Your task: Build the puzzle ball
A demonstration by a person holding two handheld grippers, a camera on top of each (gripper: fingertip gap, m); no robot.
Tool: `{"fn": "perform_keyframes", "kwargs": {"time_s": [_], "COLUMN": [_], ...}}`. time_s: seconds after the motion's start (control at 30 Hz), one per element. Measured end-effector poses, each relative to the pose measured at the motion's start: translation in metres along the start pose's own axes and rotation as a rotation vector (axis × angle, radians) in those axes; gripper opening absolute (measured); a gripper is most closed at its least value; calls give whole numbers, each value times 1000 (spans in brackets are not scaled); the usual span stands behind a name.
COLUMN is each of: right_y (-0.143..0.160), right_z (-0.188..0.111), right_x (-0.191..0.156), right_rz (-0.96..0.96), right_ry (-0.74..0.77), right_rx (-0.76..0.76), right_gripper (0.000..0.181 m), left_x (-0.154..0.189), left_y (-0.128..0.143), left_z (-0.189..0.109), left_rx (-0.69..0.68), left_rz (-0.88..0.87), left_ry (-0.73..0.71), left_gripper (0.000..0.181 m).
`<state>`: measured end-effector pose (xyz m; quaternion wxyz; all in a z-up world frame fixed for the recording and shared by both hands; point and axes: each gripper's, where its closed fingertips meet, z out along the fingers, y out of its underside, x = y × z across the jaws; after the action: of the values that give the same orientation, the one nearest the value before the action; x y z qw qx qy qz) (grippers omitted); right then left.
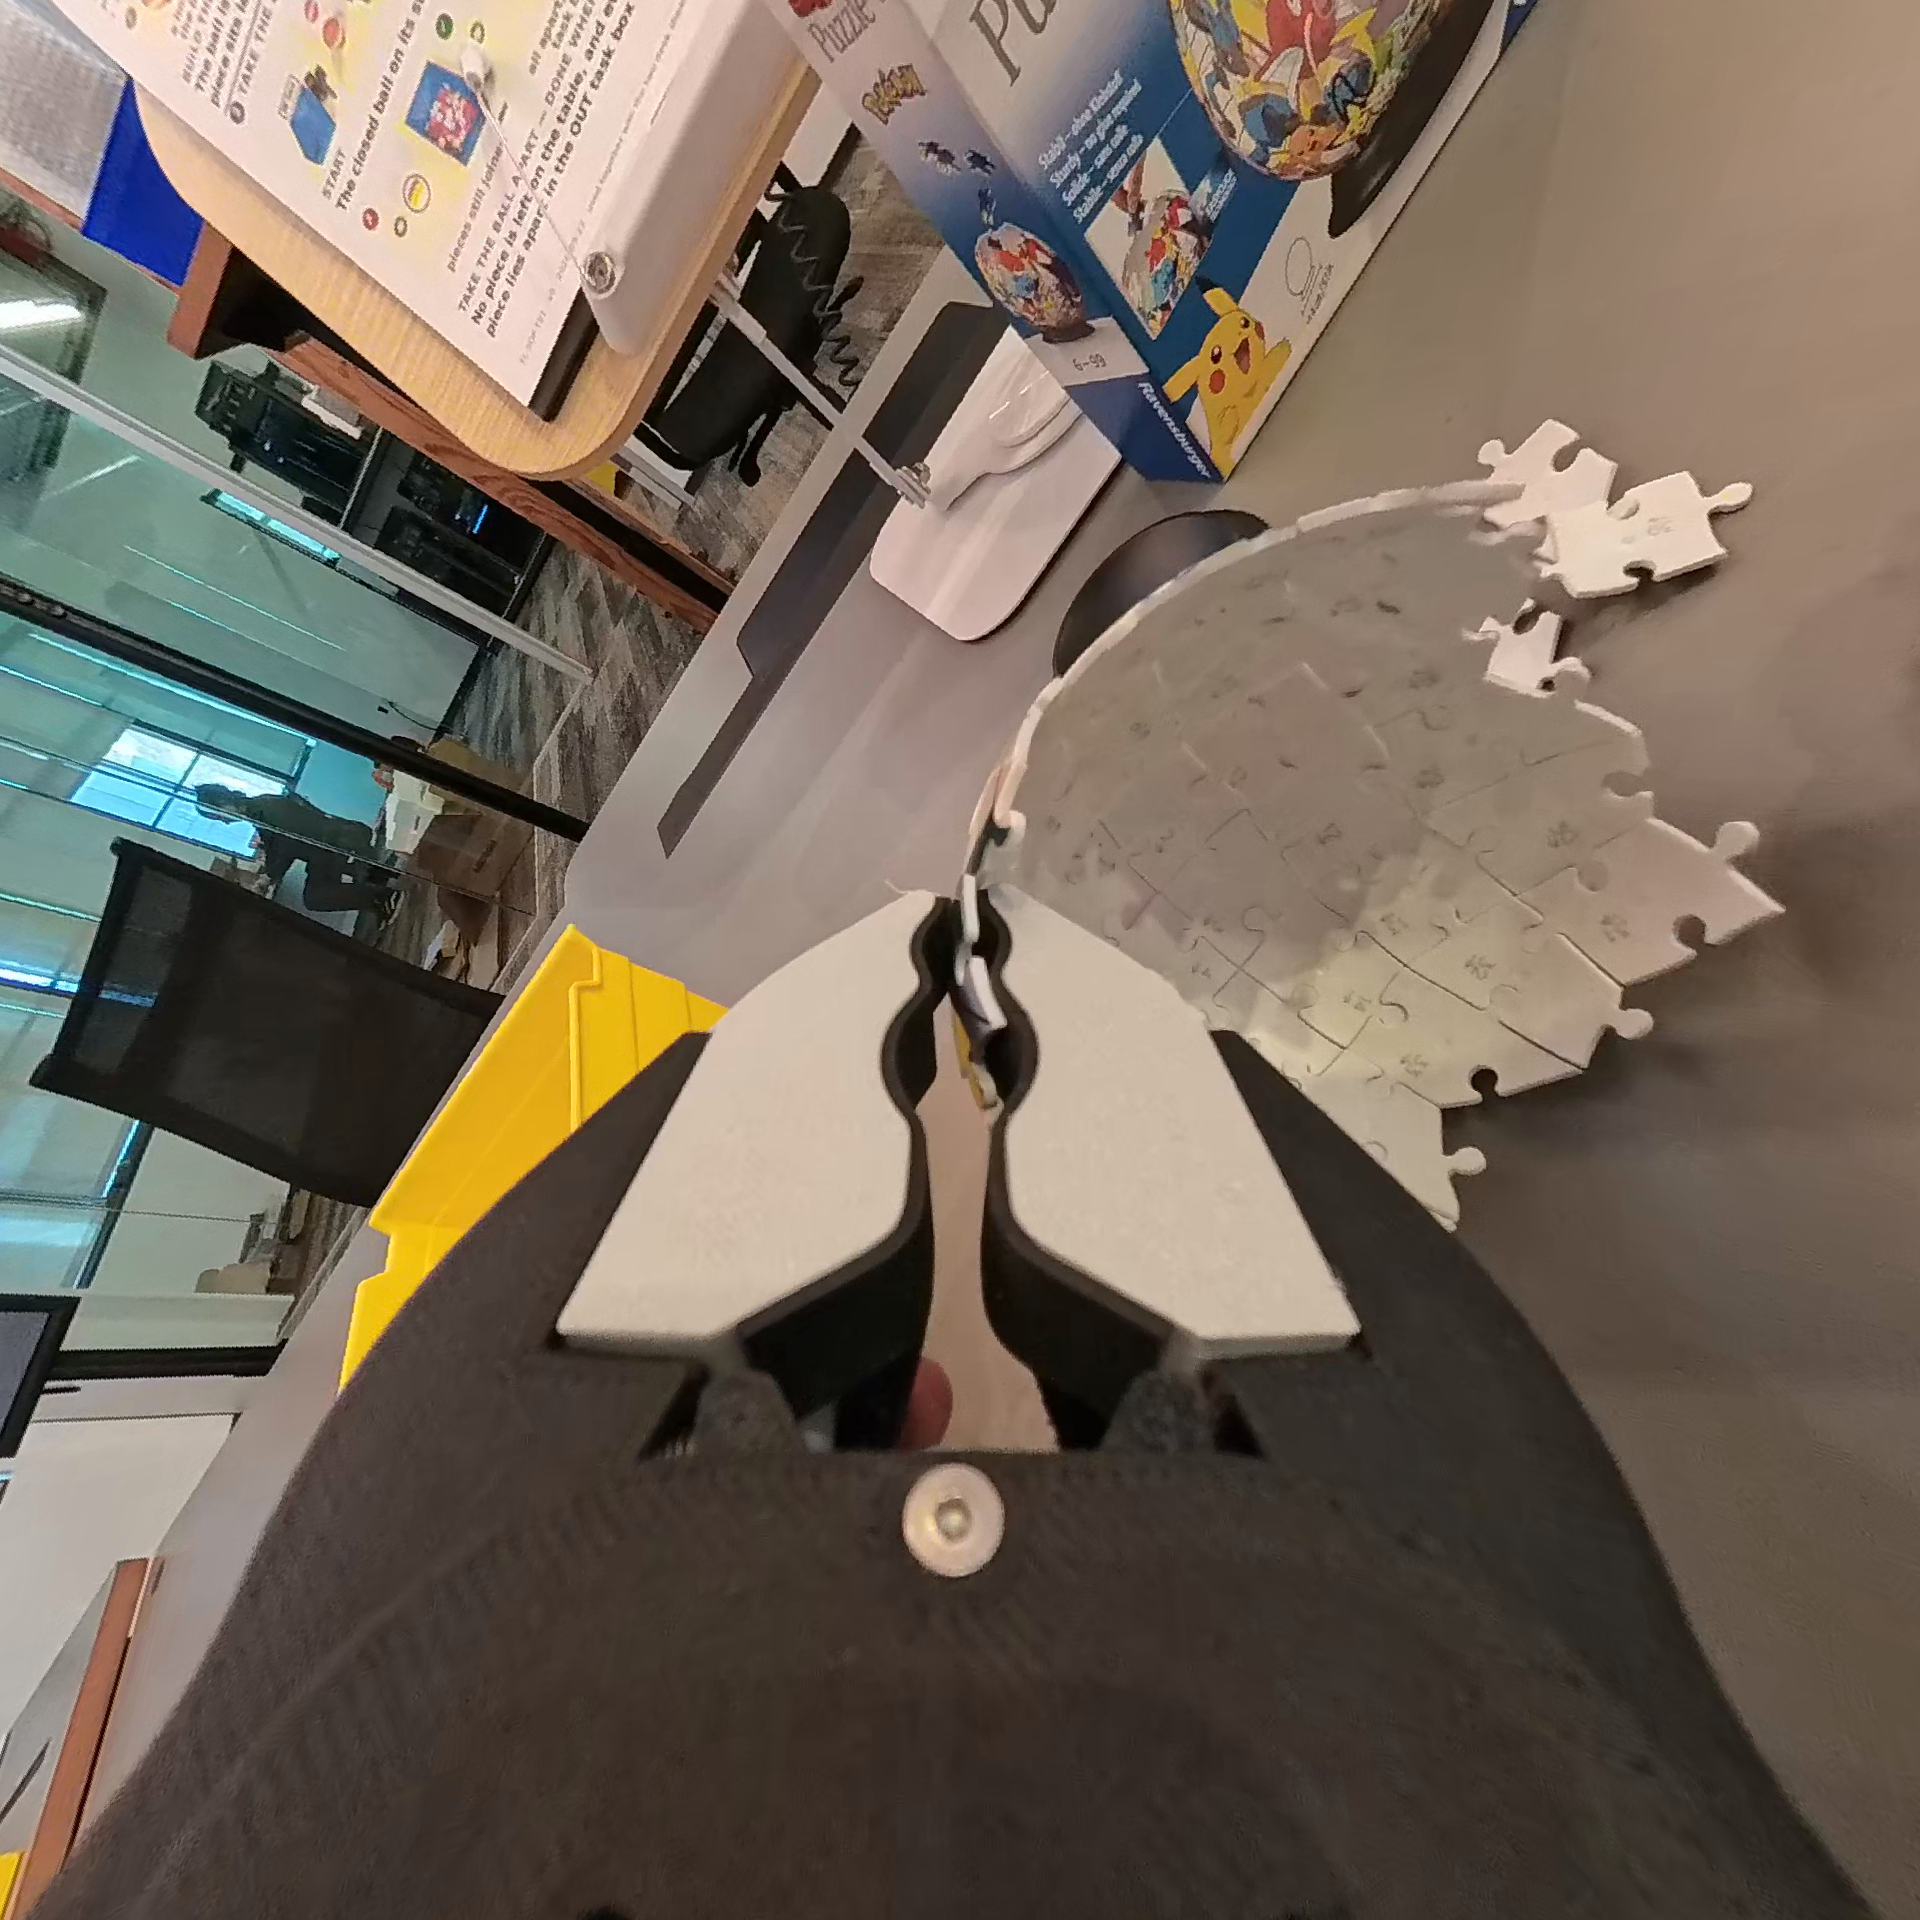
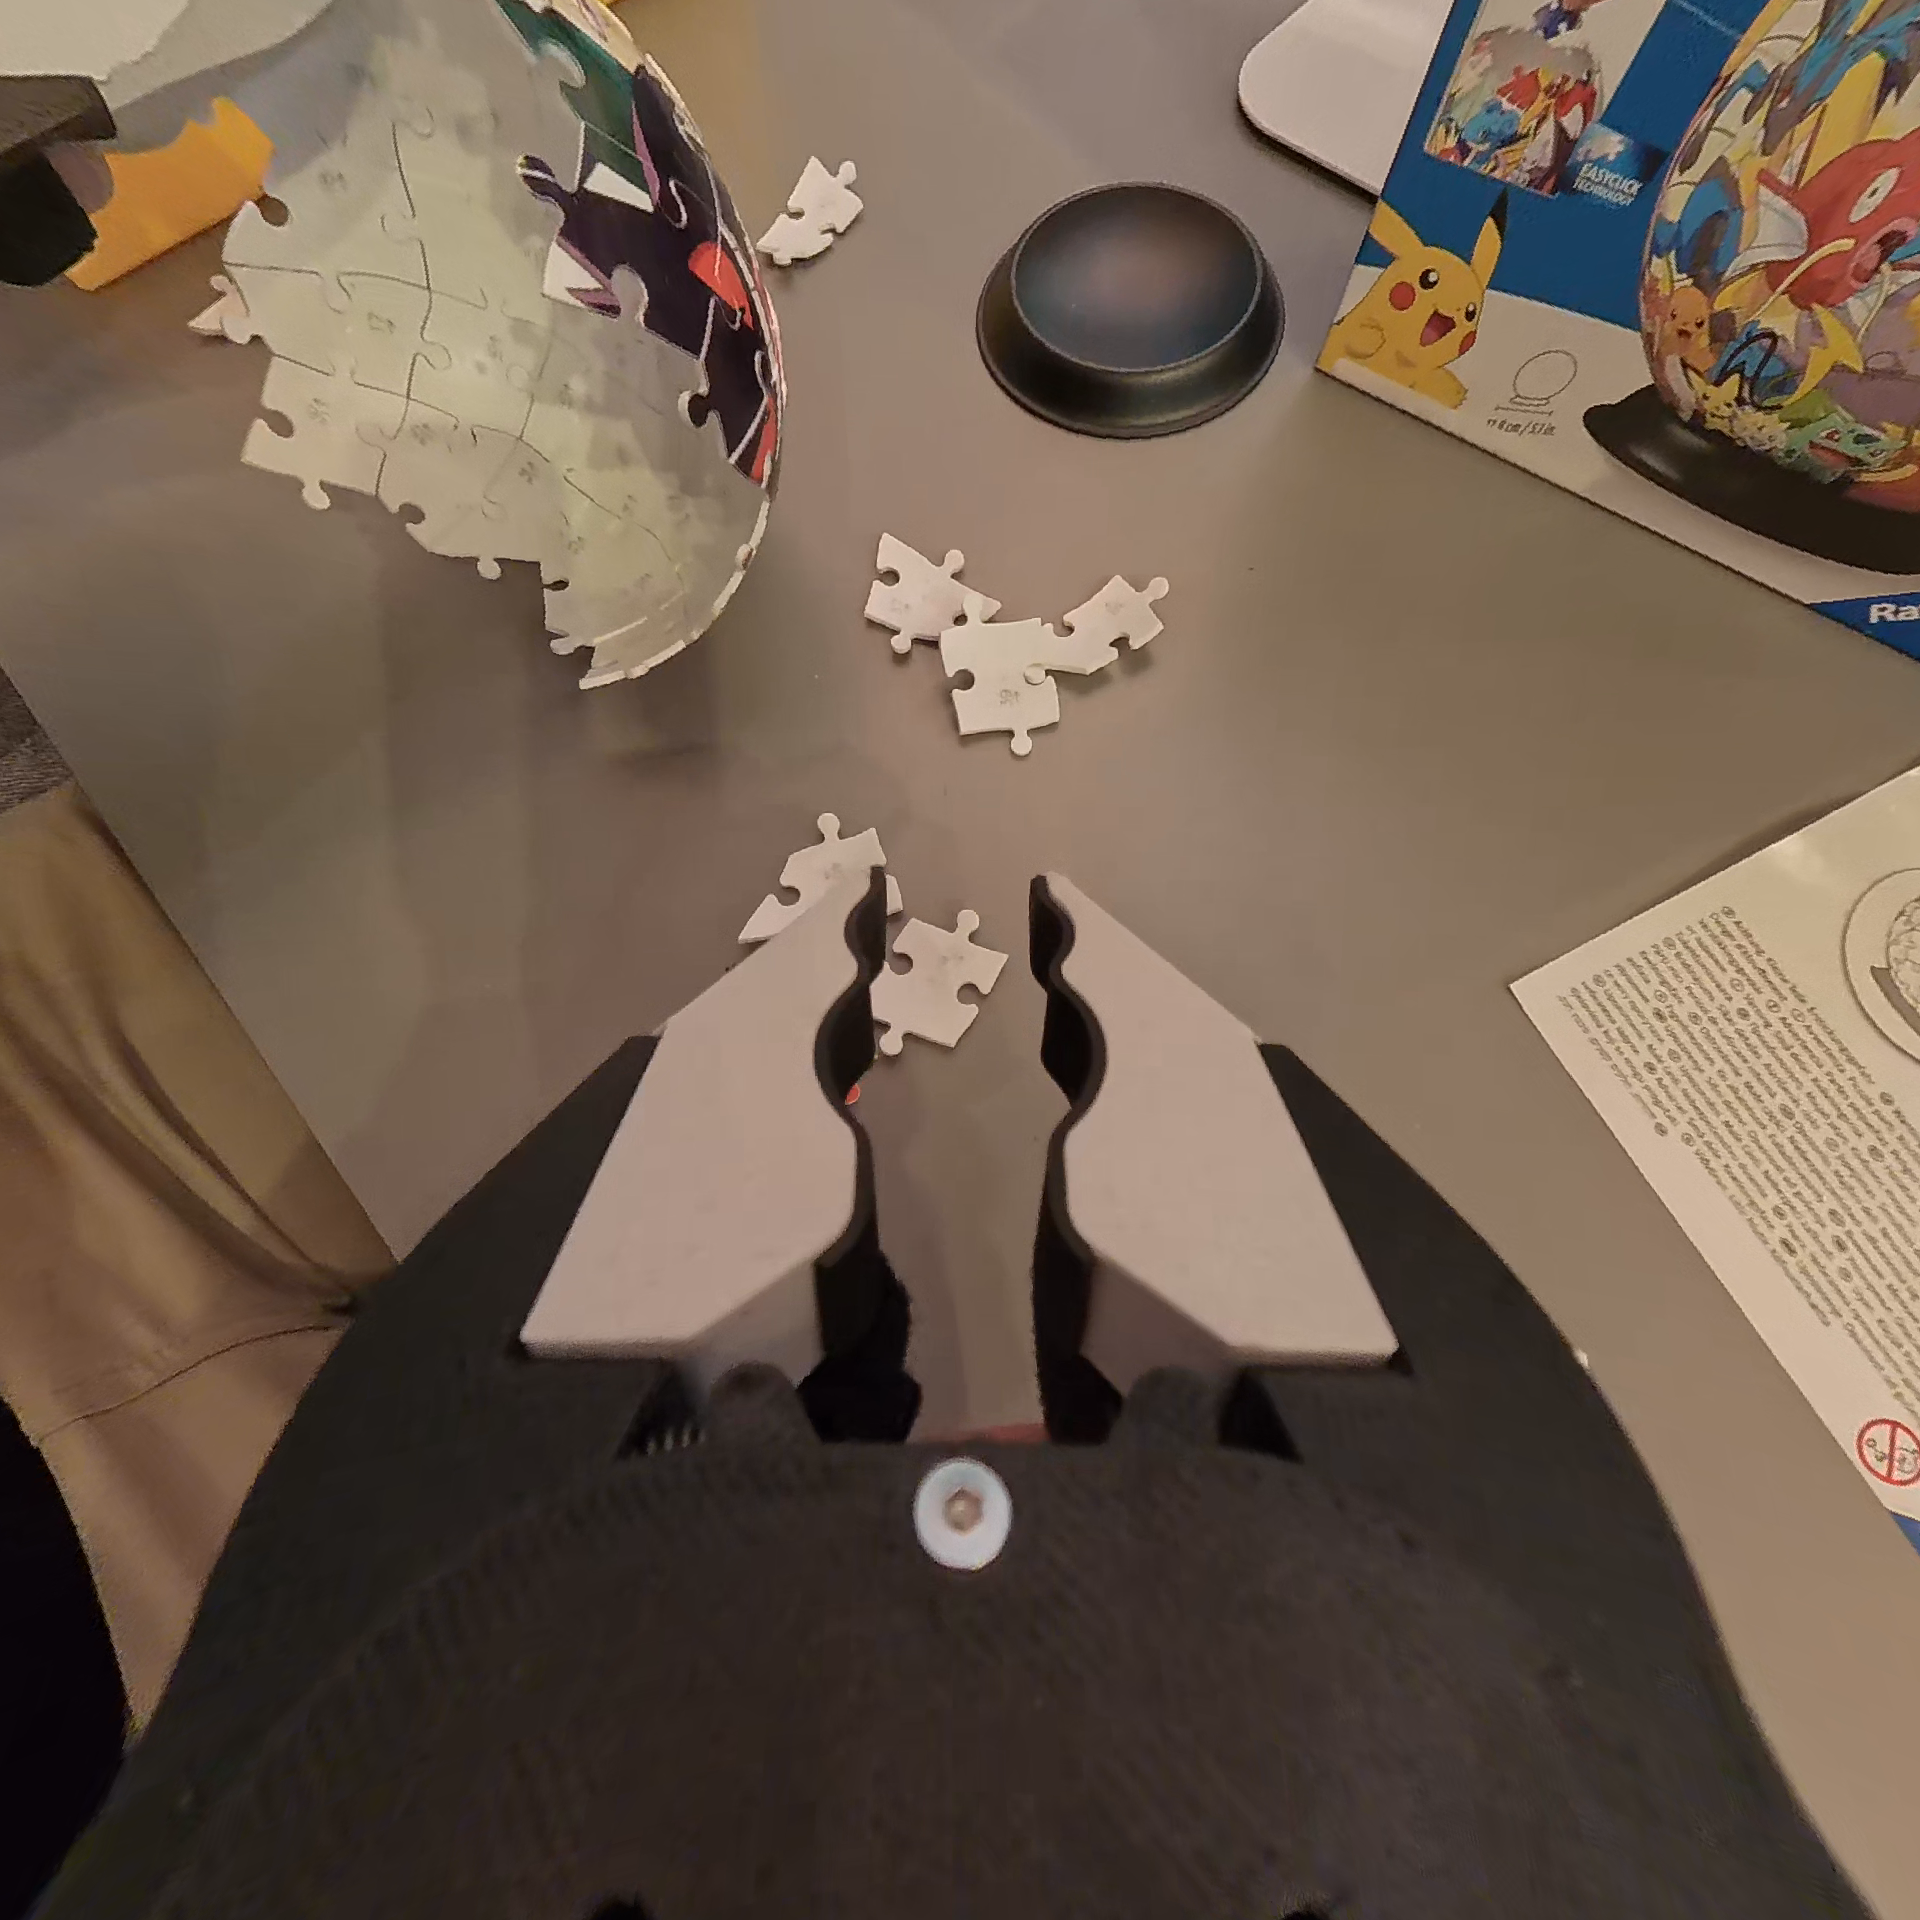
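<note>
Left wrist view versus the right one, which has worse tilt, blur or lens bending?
Left wrist view: scene rolled sideways, bright windows, the half-built shell soft at its edges, clamped in the left gripper. Right wrist view: level, dimmer and warmer, loose pieces sharp, the right gripper open; table edges bow in both.

bare table (image 2: 1351, 831) ahead, loose pieces (image 2: 997, 644) scattered, stand (image 2: 1130, 312) beyond

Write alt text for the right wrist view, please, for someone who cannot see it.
An open gripper hovers over a loose white puzzle piece on a grey table. Beyond lie more loose pieces, a half-built puzzle ball shell at upper left, a round black stand, the puzzle box and an instruction sheet.
</note>
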<state>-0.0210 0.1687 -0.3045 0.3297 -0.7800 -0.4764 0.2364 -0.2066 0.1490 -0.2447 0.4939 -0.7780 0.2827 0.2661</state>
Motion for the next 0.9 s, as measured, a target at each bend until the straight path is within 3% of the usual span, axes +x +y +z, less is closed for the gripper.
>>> {"fn": "perform_keyframes", "kwargs": {"time_s": [0.9], "right_y": [5], "right_z": [-9], "right_x": [25], "right_rz": [33], "right_ry": [48], "right_rx": [-7], "right_gripper": [26], "left_x": [-17], "left_y": [7], "left_z": [-6], "left_rx": [-27], "left_rz": [-18], "left_ry": [-37], "left_gripper": [3]}}
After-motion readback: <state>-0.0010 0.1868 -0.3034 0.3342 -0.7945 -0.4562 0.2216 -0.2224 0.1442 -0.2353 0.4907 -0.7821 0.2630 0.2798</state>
